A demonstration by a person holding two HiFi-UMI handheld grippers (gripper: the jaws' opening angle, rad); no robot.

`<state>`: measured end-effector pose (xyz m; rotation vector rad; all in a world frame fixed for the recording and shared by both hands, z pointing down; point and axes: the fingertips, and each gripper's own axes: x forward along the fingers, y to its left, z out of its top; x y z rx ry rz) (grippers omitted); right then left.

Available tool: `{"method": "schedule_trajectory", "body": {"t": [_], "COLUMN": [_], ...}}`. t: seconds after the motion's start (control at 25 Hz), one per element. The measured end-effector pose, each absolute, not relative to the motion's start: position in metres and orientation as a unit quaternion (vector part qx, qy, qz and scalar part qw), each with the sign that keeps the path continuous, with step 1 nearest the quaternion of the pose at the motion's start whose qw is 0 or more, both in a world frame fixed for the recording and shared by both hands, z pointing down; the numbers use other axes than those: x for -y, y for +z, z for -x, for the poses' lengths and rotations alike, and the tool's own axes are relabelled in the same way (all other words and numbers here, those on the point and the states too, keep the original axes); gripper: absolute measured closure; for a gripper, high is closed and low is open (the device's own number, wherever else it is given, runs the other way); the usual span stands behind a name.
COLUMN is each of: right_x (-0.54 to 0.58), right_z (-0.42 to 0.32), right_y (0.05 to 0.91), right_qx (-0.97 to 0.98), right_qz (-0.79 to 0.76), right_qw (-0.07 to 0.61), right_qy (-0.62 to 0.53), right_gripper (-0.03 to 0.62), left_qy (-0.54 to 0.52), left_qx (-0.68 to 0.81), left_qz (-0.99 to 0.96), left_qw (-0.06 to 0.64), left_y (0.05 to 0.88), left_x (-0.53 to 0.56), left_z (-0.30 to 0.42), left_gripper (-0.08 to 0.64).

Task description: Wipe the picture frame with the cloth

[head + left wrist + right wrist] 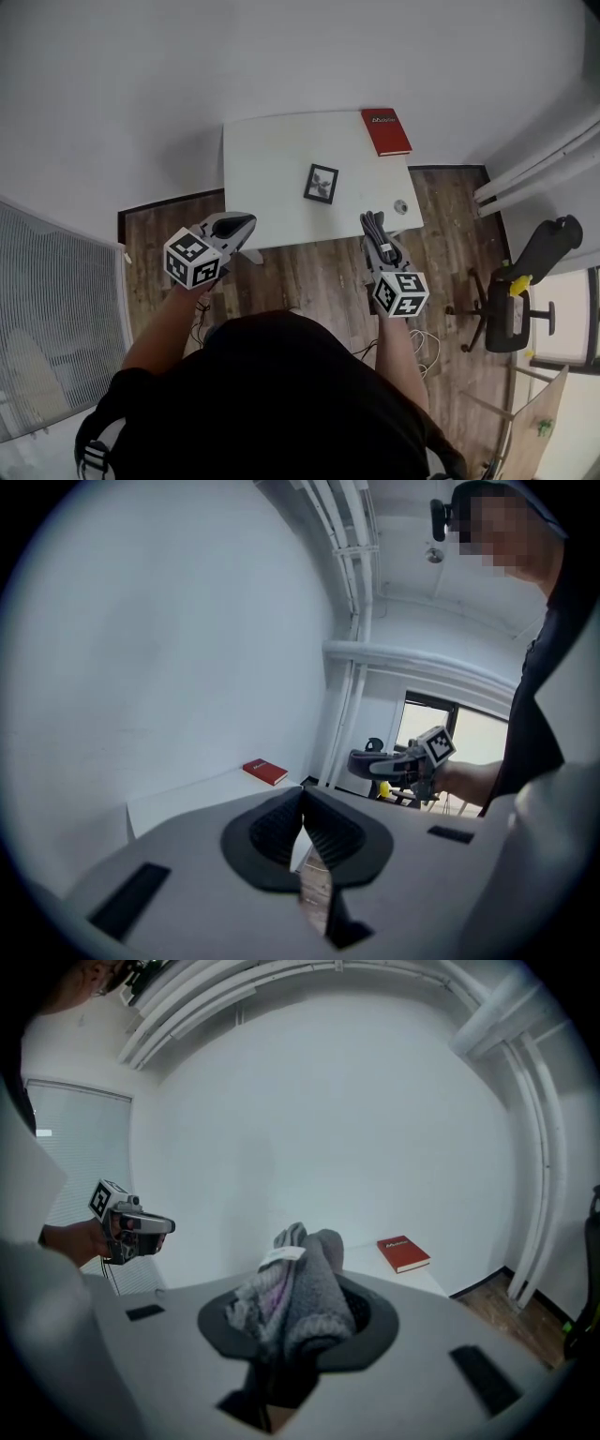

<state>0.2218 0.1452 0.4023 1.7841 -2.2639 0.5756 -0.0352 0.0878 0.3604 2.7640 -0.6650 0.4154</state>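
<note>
Approach step, I judge; no wiping contact yet. My right gripper [373, 223] is clenched on the grey cloth [302, 1290]. My left gripper [246, 223] is closed and empty. The picture frame [322, 183] lies flat mid-table [267, 159], at 11 o'clock from the cloth and apart from it. Next: lower the cloth onto the frame.

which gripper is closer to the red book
Right. The right gripper, shut on the cloth, is off the near edge of the table, on the same side as the red book; the left gripper is by the near left corner, diagonally across.
</note>
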Motion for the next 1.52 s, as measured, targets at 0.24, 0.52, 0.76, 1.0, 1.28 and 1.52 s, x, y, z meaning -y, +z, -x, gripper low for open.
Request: {"method": "schedule_trajectory", "body": {"t": [0.24, 0.52, 0.76, 1.0, 1.28, 1.52], "right_x": [-0.149, -0.148, -0.145, -0.137, -0.109, -0.084], "right_z": [-0.234, -0.244, -0.238, -0.247, -0.223, -0.199], "right_y": [0.409, 0.416, 0.412, 0.412, 0.394, 0.386], "right_qx": [0.768, 0.758, 0.754, 0.731, 0.722, 0.711], "right_qz": [-0.600, -0.609, -0.615, -0.642, -0.655, -0.665], "right_qw": [0.090, 0.079, 0.085, 0.092, 0.104, 0.117], "right_qy": [0.205, 0.217, 0.213, 0.213, 0.198, 0.198], "right_gripper": [0.486, 0.486, 0.486, 0.486, 0.486, 0.485], "left_qy": [0.163, 0.168, 0.169, 0.152, 0.139, 0.130], "left_qx": [0.209, 0.185, 0.178, 0.153, 0.130, 0.120], "left_qz": [-0.955, -0.963, -0.961, -0.970, -0.975, -0.976], "left_qw": [0.133, 0.105, 0.124, 0.116, 0.115, 0.123], "left_y": [0.367, 0.358, 0.371, 0.369, 0.367, 0.370], "left_x": [-0.098, -0.099, -0.091, -0.068, -0.025, 0.018], "left_z": [0.004, -0.023, -0.013, -0.019, -0.002, 0.028], "left_gripper": [0.549, 0.549, 0.549, 0.549, 0.549, 0.549]}}
